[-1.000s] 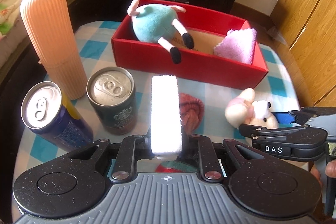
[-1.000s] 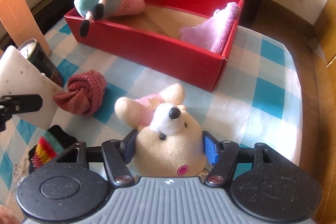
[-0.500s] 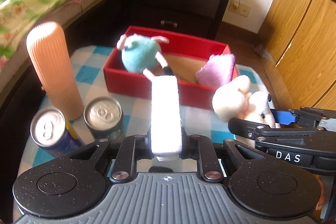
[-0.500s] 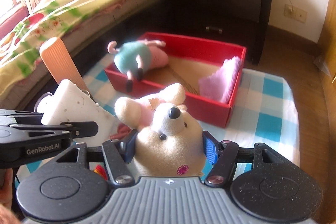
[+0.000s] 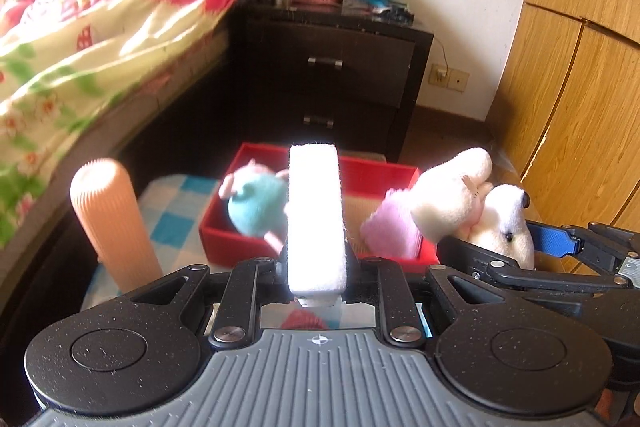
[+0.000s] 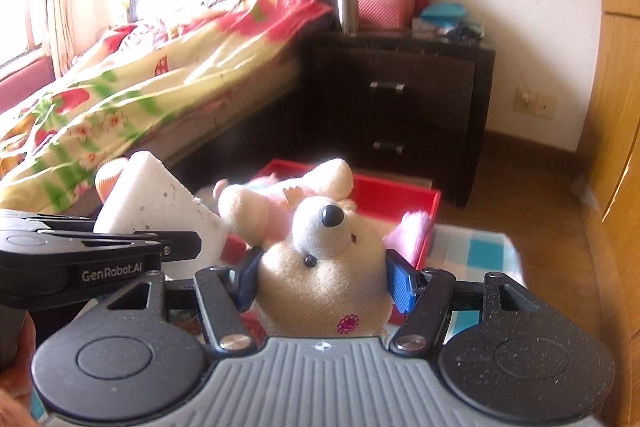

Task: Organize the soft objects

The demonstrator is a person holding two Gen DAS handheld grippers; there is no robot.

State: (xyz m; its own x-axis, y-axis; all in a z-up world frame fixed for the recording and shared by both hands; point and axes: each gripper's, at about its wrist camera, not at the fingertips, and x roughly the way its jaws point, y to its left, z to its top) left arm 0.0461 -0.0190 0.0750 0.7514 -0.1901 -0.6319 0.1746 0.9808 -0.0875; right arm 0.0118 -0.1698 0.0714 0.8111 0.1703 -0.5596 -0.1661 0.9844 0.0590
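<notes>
My left gripper [image 5: 316, 267] has its fingers clamped on a white sponge [image 5: 315, 219], which stands up on edge between them. My right gripper [image 6: 324, 279] has its fingers pressed on the sides of a cream plush mouse [image 6: 320, 259], squeezed at the body with its head and one arm sticking out ahead. Both are up in the air over the bench [image 5: 176, 203], short of the red box [image 5: 240, 247], which already holds a teal plush toy [image 5: 256, 207] and a pink cloth [image 5: 394, 231].

What worries me most is how near the two loads are to each other. From the right view the corner of the sponge looks to be touching or almost touching the arm of the mouse; I cannot tell which. If I swing both toward the box together, one could knock the other loose. The mouse is soft and round, so I judge it could slide out of the fingers if bumped. The sponge is held only at its lower end and could tip.

The box has open floor in its middle, between the teal toy and the cloth, but not much, I think, for two things at once. The near wall needs clearing. A tall ribbed peach tube [image 5: 114, 223] stands on the left of the bench and would topple if my left arm swept wide. The right side is open.
</notes>
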